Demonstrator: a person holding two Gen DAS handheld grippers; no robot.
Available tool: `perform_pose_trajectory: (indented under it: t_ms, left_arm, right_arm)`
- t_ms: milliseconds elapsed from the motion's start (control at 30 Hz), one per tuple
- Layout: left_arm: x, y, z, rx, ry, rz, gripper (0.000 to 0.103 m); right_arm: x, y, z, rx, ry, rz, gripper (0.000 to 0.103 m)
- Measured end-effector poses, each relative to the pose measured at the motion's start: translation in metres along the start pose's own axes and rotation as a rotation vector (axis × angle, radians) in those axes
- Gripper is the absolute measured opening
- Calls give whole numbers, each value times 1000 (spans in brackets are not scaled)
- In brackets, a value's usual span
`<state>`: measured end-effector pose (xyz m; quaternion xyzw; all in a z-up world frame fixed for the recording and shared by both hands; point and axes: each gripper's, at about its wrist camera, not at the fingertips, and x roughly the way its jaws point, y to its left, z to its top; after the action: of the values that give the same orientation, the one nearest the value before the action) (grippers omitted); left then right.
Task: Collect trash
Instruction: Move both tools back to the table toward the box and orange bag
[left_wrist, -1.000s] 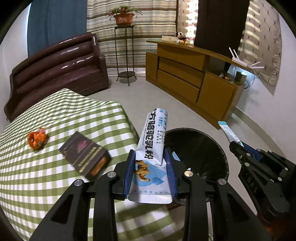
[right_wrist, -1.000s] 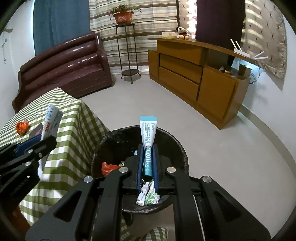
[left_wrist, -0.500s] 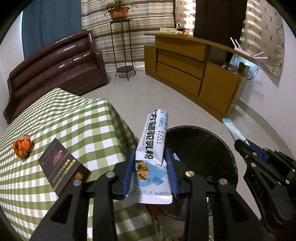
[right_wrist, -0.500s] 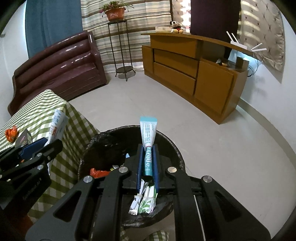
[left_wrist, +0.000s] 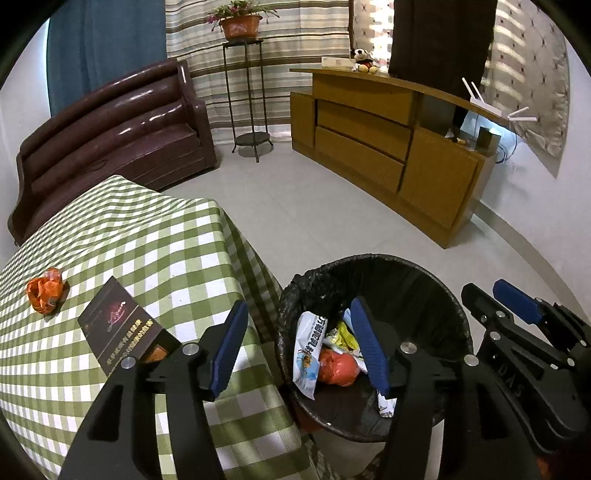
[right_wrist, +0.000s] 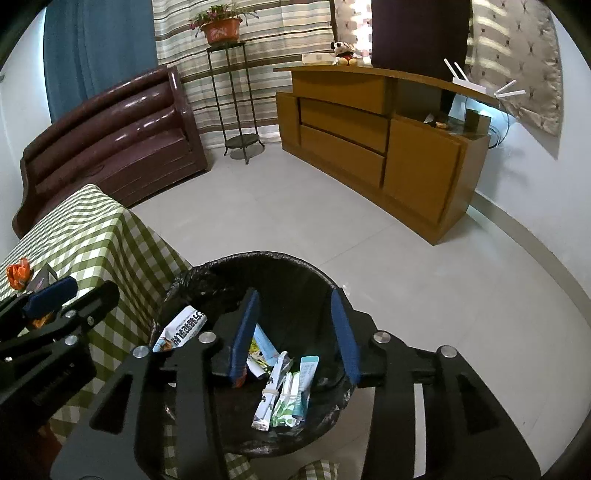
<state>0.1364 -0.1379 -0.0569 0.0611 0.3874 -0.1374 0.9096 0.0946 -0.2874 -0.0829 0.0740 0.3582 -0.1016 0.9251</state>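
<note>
Left wrist view: pale tiled floor, a brown sofa (left_wrist: 110, 136) and a wooden sideboard (left_wrist: 388, 147) are lying behind the green-checked table (left_wrist: 129, 236), where an orange wrapper (left_wrist: 45, 290) and a dark box (left_wrist: 122, 328) are sitting, while my left gripper (left_wrist: 299, 343) is opening with nothing between its jaws, above the black bin (left_wrist: 376, 332) holding the white sachet (left_wrist: 308, 350). Right wrist view: same floor, and my right gripper (right_wrist: 295, 332) is opening empty over the bin (right_wrist: 258, 354), the teal tube (right_wrist: 306, 373) lying inside among other wrappers.
</note>
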Motion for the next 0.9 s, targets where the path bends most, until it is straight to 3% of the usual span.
perform_pose_trajectory:
  t_ms: [67, 400, 500, 633, 900]
  left_arm:
    - [-2, 2, 0, -4, -3, -3, 60]
    - [-16, 11, 1, -26, -25, -8, 62]
    - [-24, 23, -1, -44, -30, -3, 63]
    - [-33, 43, -7, -68, -29, 23, 64]
    - [-52, 103, -21, -157, -24, 121, 67]
  right_arm:
    - [-2, 0, 0, 0, -5, -4, 47]
    - [-13, 3, 2, -5, -24, -5, 58]
    - [-17, 11, 3, -15, -34, 8, 68]
    - [-21, 31, 2, -50, -42, 47, 73]
    - [-26, 89, 4, -141, -23, 196, 73]
